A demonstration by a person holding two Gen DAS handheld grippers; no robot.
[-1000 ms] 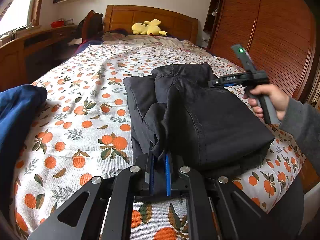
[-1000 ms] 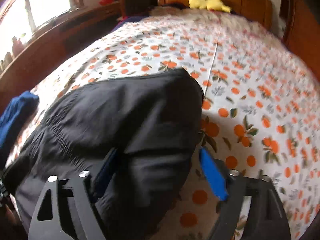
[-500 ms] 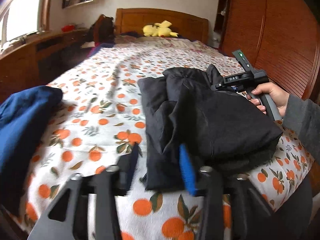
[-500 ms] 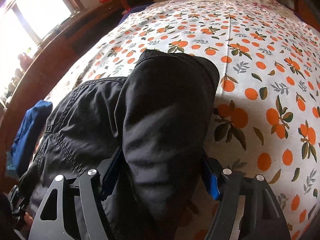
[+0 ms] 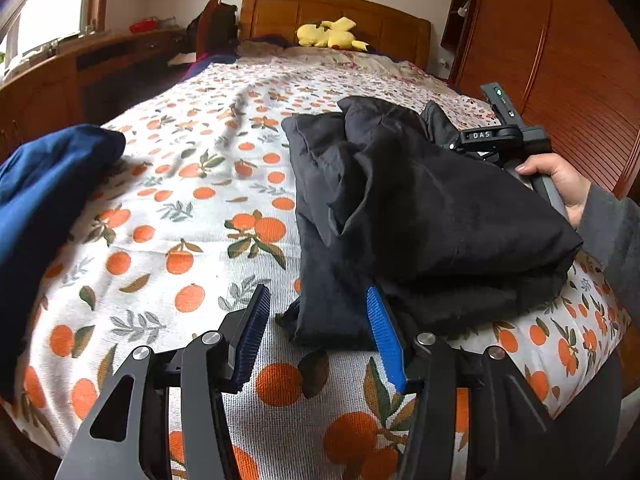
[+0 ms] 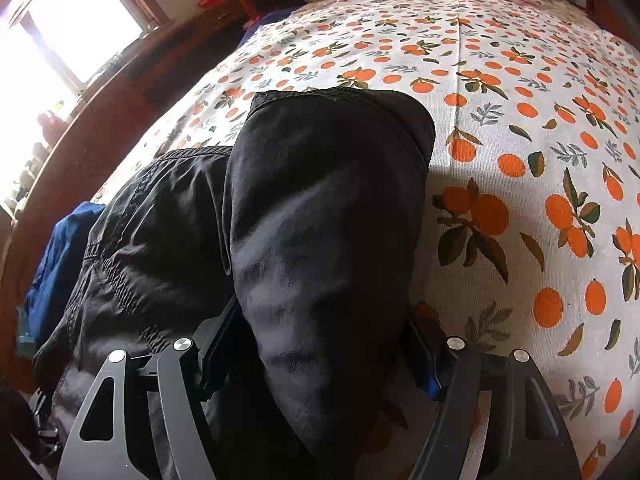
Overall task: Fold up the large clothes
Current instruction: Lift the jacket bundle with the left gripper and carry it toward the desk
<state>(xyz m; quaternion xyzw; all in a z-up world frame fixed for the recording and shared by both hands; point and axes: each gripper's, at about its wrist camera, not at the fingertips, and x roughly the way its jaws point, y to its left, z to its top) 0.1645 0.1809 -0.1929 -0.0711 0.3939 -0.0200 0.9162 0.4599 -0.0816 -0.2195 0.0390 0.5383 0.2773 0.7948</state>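
A black garment, folded into a thick bundle, lies on the orange-print bedspread near the foot of the bed. My left gripper is open just short of the bundle's near corner. Its blue pads stand apart, and the fabric's edge lies loose beside the right one. My right gripper straddles the top fold of the black garment and is shut on it, with cloth filling the whole gap. In the left wrist view a hand holds that gripper behind the bundle, so its fingers are hidden.
A dark blue garment is heaped at the bed's left edge. A yellow plush toy sits by the wooden headboard. A wooden wardrobe stands right of the bed, and a desk under a window stands to its left.
My left gripper opened and let go of the black fabric's corner. My right gripper sank onto the top fold and closed around it.
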